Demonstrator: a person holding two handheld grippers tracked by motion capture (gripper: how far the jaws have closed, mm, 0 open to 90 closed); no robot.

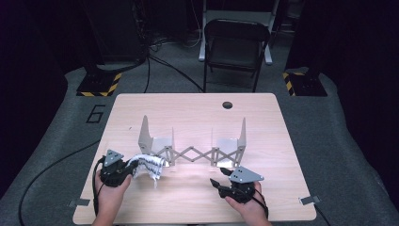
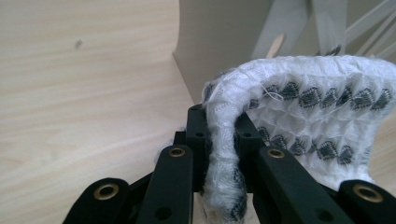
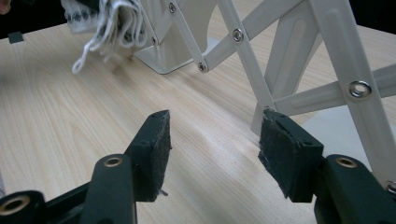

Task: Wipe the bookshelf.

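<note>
My left gripper (image 1: 134,165) is shut on a white knitted cloth (image 1: 149,165) with dark patterned stripes, near the table's front left. In the left gripper view the cloth (image 2: 299,112) is pinched between the jaws (image 2: 223,135) and arches over to the right, close to the rack's left upright. My right gripper (image 1: 217,181) hovers at the front right, open, with nothing between its fingers (image 3: 212,144). A white expanding scissor rack (image 1: 193,154) with upright end plates stands across the table's middle. In the right gripper view its lattice (image 3: 299,60) rises just beyond the jaws.
The wooden table (image 1: 188,113) has a round cable hole (image 1: 227,104) at the back. A black folding chair (image 1: 235,47) stands behind it on grey floor. Cables trail at the left.
</note>
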